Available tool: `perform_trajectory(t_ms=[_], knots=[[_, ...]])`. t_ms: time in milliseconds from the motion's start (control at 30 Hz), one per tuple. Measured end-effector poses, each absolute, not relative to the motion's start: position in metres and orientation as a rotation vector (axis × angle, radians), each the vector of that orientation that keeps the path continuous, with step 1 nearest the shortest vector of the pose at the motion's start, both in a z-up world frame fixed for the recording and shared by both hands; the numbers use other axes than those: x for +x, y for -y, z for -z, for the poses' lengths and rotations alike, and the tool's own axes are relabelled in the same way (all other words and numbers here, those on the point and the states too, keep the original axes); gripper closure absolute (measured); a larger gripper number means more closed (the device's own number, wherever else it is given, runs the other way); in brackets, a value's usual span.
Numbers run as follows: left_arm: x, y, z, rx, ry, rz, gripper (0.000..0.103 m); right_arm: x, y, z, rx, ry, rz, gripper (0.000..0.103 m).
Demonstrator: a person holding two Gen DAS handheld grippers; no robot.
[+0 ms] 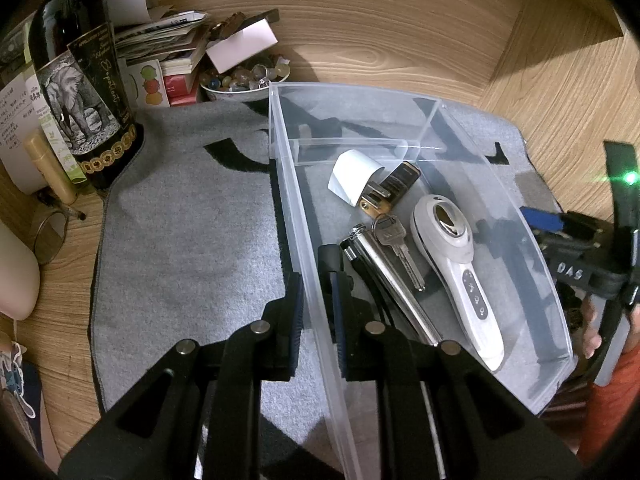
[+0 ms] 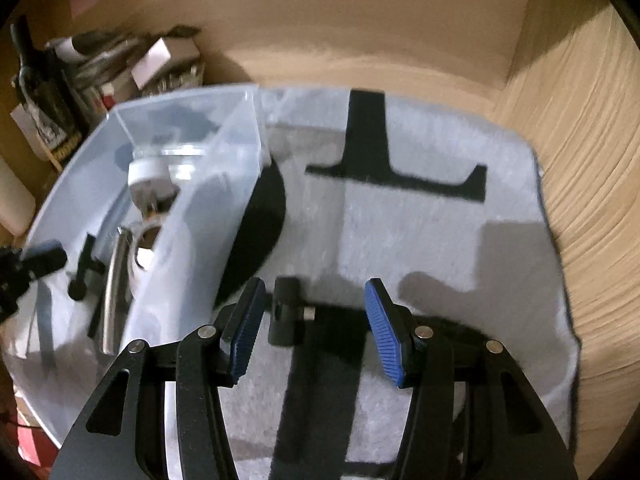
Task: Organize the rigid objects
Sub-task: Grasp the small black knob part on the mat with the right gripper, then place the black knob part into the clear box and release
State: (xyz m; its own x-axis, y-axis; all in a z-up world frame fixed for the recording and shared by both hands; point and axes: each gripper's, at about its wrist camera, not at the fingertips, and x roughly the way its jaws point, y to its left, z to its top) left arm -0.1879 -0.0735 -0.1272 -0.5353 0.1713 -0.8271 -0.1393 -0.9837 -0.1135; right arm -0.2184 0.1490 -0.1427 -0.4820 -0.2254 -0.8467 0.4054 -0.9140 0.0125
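Note:
A clear plastic bin (image 1: 288, 168) stands on the grey mat (image 1: 188, 240). In it lie a white handheld device (image 1: 460, 268), a key (image 1: 396, 244), a metal tube (image 1: 384, 276), a padlock (image 1: 390, 188) and a white adapter (image 1: 354, 174). My left gripper (image 1: 316, 312) is shut on the bin's left wall. My right gripper (image 2: 316, 328) is open above the mat, right of the bin (image 2: 224, 184). A small black cylindrical part (image 2: 286, 312) lies on the mat between its fingers. The right gripper also shows in the left wrist view (image 1: 560, 236) beyond the bin's right wall.
A dark wine bottle (image 1: 80, 80), a stack of papers and boxes (image 1: 172, 44) and a bowl of stones (image 1: 244, 80) stand at the back left. A wooden wall (image 1: 360, 20) closes the back. The right wrist view is motion-blurred.

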Motion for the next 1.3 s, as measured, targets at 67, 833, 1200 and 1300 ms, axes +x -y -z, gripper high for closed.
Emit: perform_trajectory(t_ms=[67,833,1200,1300], knots=[[-0.188,0.074,0.127,-1.410,0.051,-2.606,0.090,-0.218,-0.148,0.151,1.358,-0.269,2.390,0.055],[-0.188,0.074,0.127,-1.409,0.051,-2.605,0.090,-0.204,-0.142,0.114,1.184,-0.287,2.472,0.079],[-0.188,0.075,0.127,-1.409,0.052,-2.604,0.090,-0.190,-0.116,0.060,0.963,-0.234,2.460,0.079],[-0.188,0.074,0.127,-1.409,0.051,-2.605,0.090,-0.187,-0.103,0.059,0.948,-0.246,2.424,0.079]])
